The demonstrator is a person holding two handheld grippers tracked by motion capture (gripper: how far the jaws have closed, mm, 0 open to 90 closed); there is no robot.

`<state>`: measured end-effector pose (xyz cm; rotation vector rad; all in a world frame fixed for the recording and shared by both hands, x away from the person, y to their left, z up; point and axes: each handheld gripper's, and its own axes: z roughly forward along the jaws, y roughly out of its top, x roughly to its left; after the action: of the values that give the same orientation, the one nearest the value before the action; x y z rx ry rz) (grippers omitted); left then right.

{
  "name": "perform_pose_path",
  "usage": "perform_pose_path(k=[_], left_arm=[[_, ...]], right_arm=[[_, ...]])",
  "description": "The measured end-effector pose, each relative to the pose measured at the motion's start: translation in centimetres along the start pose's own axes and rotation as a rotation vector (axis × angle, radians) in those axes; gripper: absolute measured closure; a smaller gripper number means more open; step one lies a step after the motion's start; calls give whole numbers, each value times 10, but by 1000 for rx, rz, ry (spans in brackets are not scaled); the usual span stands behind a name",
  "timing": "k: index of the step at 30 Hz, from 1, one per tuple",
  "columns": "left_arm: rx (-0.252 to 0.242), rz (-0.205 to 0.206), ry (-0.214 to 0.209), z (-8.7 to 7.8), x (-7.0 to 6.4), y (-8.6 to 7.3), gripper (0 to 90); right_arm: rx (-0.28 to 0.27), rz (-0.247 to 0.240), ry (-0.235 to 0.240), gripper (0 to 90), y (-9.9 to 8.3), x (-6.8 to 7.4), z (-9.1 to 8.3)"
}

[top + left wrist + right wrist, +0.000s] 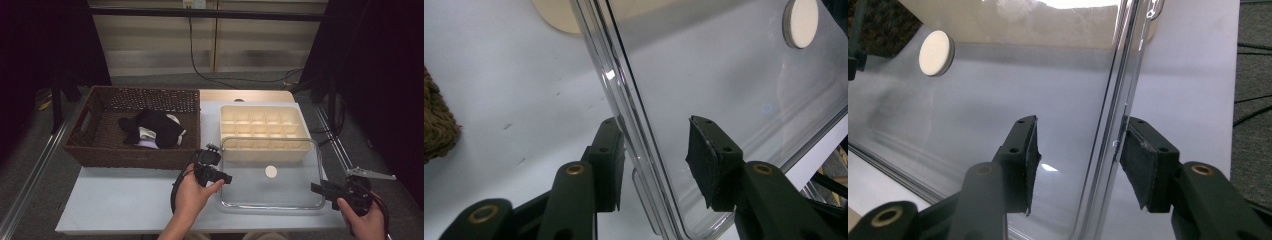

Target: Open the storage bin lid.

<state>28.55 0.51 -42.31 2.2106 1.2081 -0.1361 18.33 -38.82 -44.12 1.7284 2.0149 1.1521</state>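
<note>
- Two grippers are in my hands, and both are at the clear lid (270,172), which lies flat on the pale worktop (125,195) at the near right part of it.
- My left gripper (226,178) is at the lid's 9 o'clock edge in the high view. In the left gripper view its jaws stand apart, one on each side of the lid's raised rim (634,125). The outer pad is just beside the rim; I cannot tell if it touches. The inner pad is apart from the rim.
- My right gripper (316,188) is near the lid's 4 o'clock corner. In the right gripper view its jaws are also apart, with the rim (1120,115) between them and a gap on both sides.
- A small round white disc (270,171) sits on the lid, near its middle. In the left gripper view the disc (800,22) is at about 1 o'clock from the jaws; in the right gripper view the disc (936,53) is at about 11 o'clock.
- A cream tray with many compartments (263,131) stands at 12 o'clock of the lid; the lid's far edge overlaps the tray's near side.
- A brown woven basket (100,147) stands at 10 o'clock of the lid, with dark cloth with white parts (152,129) inside it.
</note>
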Motion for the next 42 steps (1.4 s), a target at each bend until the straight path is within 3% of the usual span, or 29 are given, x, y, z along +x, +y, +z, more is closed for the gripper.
perform_pose_path(k=[9, 22, 27, 42], left_arm=[[21, 7, -12, 8, 0, -11, 582], [6, 32, -13, 6, -5, -21, 581], [18, 43, -22, 8, -7, -31, 582], [40, 44, -41, 14, -5, -39, 561]], right_arm=[[43, -7, -20, 510, -14, 2, 3], [20, -36, -33, 509, -18, 6, -5], [44, -49, -44, 509, -23, 9, -7], [91, -37, -50, 491, -34, 7, -2]])
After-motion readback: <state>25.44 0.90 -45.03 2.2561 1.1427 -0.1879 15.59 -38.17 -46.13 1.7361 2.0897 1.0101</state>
